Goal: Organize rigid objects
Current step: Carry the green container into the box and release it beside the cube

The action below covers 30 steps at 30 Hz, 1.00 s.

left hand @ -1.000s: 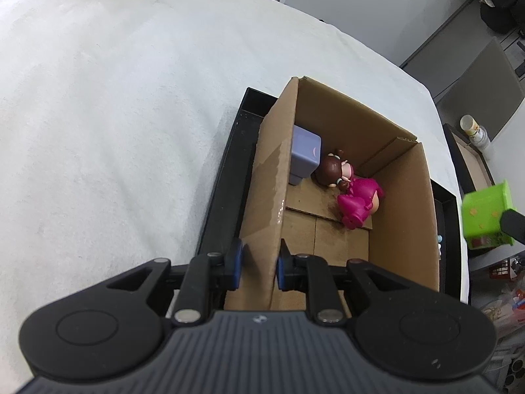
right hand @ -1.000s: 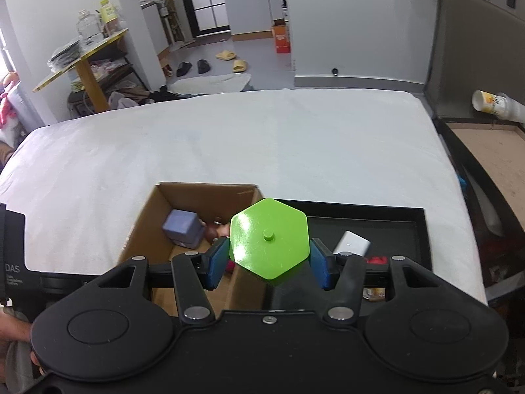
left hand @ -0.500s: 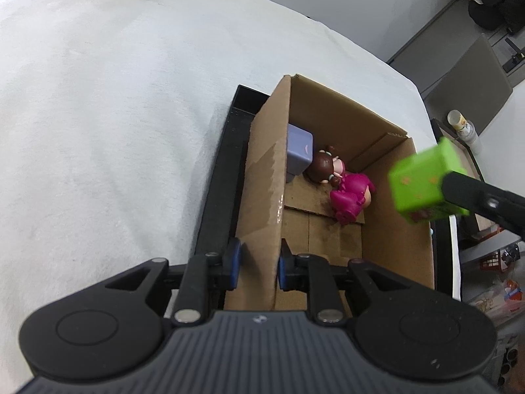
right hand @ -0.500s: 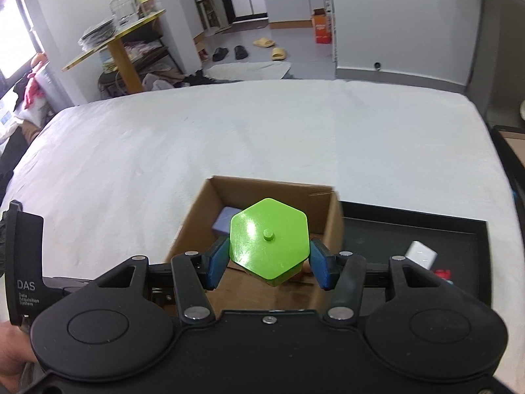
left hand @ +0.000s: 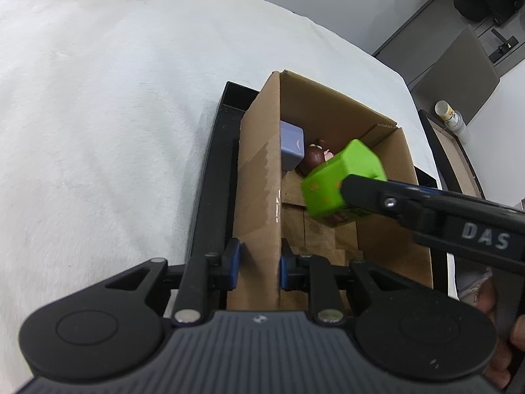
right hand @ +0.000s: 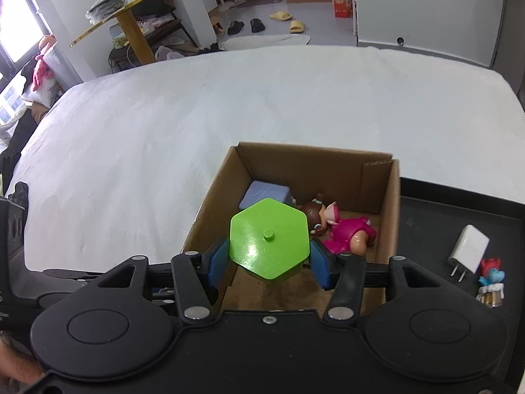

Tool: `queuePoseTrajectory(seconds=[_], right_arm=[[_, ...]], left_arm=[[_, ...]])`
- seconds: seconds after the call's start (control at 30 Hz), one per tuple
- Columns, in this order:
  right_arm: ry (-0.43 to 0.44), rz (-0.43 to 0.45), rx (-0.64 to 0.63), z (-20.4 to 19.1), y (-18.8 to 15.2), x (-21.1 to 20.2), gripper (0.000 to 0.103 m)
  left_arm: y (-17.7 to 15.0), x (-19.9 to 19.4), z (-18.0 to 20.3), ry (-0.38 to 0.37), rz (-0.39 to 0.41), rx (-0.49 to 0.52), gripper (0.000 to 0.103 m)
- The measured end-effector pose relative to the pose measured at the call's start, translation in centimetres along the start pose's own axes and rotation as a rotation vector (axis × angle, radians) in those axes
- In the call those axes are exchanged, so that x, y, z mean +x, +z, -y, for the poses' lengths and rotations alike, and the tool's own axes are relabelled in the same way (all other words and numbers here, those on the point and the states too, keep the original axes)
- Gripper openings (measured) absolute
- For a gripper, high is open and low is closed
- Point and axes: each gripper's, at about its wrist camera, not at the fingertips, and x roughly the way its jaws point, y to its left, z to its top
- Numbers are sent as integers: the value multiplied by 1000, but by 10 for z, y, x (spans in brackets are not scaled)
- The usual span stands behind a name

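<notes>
Right claw [right hand: 269,259] pinching green hexagonal block [right hand: 269,238] above cardboard box [right hand: 388,203]; left claw [left hand: 258,264] seemingly clamped on box wall.

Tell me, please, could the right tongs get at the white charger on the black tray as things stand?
Probably not yet. The right tongs are shut on the green hexagonal box over the cardboard box. The white charger lies uncovered on the black tray, so the way is free once that load is released.

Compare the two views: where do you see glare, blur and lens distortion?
Left wrist view: glossy glare streak on the box wall, the green block slightly blurred, bed edge bowed by fisheye. Right wrist view: sharp, a highlight on the block's top, blown-out window at upper left.
</notes>
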Motion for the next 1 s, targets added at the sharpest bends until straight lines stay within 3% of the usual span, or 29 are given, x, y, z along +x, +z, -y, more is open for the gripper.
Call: queuePoseTrajectory(seconds=[0.23,0.43,1.0], right_arm=[[-4,-15,11,-4,0,15,52],[48,-69,81,-2,-6,27,53],[58,-38,104,14,-9,-12,53]], left_arm=[[-1,0,-2,-7,-1,-1,22],[-1,0,-1,-8,-3,-4,22],[-1,0,3,18,10,-12,22]])
